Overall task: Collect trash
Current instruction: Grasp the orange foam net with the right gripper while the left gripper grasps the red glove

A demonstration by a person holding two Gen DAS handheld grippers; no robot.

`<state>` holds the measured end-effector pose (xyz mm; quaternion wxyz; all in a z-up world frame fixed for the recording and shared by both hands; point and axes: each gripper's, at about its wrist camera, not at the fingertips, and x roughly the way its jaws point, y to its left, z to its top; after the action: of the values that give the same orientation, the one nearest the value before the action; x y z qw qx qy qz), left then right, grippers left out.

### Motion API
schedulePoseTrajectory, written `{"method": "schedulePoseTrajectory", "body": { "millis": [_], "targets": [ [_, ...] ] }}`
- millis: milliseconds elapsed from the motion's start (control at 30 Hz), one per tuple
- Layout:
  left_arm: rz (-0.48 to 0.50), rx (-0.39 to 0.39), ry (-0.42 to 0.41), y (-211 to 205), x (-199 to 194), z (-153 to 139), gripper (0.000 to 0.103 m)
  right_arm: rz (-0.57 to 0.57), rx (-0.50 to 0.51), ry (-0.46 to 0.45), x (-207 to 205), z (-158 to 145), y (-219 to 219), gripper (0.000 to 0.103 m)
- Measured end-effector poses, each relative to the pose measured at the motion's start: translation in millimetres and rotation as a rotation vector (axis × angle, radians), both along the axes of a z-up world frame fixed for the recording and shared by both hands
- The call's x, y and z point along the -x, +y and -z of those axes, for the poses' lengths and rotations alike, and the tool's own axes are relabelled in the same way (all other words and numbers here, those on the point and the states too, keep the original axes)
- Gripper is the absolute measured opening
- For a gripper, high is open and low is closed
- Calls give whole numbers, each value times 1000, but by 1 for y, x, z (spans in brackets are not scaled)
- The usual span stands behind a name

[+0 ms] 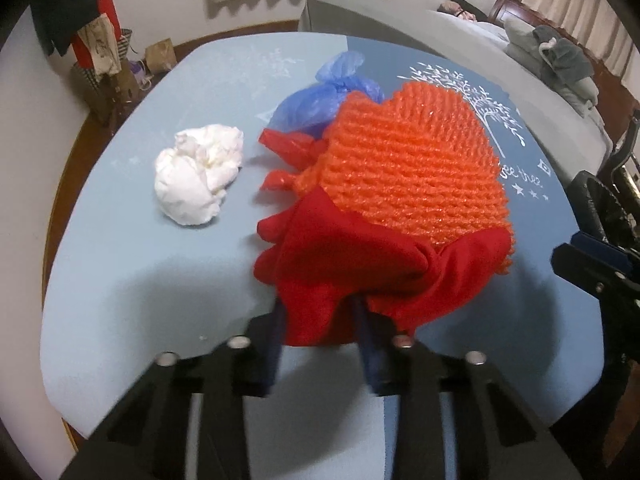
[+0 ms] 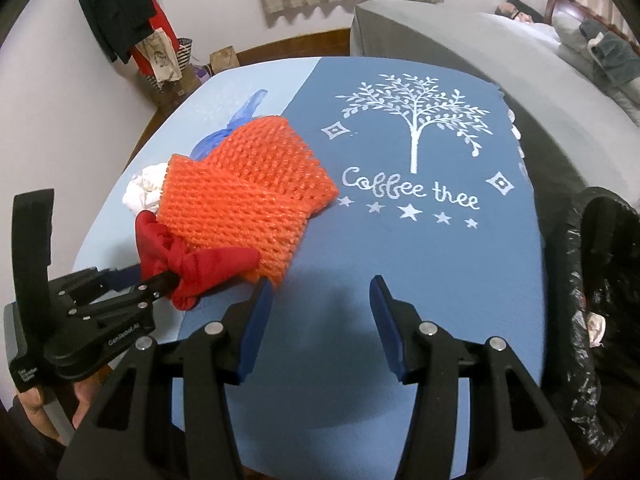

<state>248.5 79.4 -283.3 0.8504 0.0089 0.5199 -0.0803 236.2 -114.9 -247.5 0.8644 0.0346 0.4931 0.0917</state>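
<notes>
My left gripper (image 1: 320,312) is shut on a crumpled red plastic bag (image 1: 340,272), seen from the side in the right wrist view (image 2: 172,276) where the bag (image 2: 200,264) bunches at its tips. An orange foam net (image 1: 412,168) lies against the red bag on the blue table mat (image 1: 120,280); it also shows in the right wrist view (image 2: 240,200). A blue plastic bag (image 1: 320,96) lies behind the net. A white crumpled tissue (image 1: 200,176) sits to the left. My right gripper (image 2: 320,292) is open and empty, just right of the net.
A black-lined trash bin (image 2: 592,300) with some trash inside stands at the table's right edge. The mat's dark half carries a white tree print (image 2: 416,128). A grey bed (image 2: 460,40) lies behind; bags and hanging clothes (image 2: 120,12) stand at back left.
</notes>
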Motion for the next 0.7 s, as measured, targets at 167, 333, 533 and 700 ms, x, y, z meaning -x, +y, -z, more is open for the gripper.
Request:
{"method": "schedulePoseTrajectory", "body": {
  "millis": [167, 333, 533, 700],
  "targets": [
    [-7, 21, -6, 10, 6, -3, 12, -14, -10, 6, -7, 6, 9, 50],
    [-63, 36, -40, 34, 8, -20, 10, -25, -14, 9, -10, 8, 18, 50],
    [-95, 33, -53, 55, 9, -27, 10, -42, -24, 15, -14, 13, 30, 50],
    [-98, 26, -26, 58, 7, -17, 10, -62, -13, 32, -19, 25, 44, 50]
  ]
}}
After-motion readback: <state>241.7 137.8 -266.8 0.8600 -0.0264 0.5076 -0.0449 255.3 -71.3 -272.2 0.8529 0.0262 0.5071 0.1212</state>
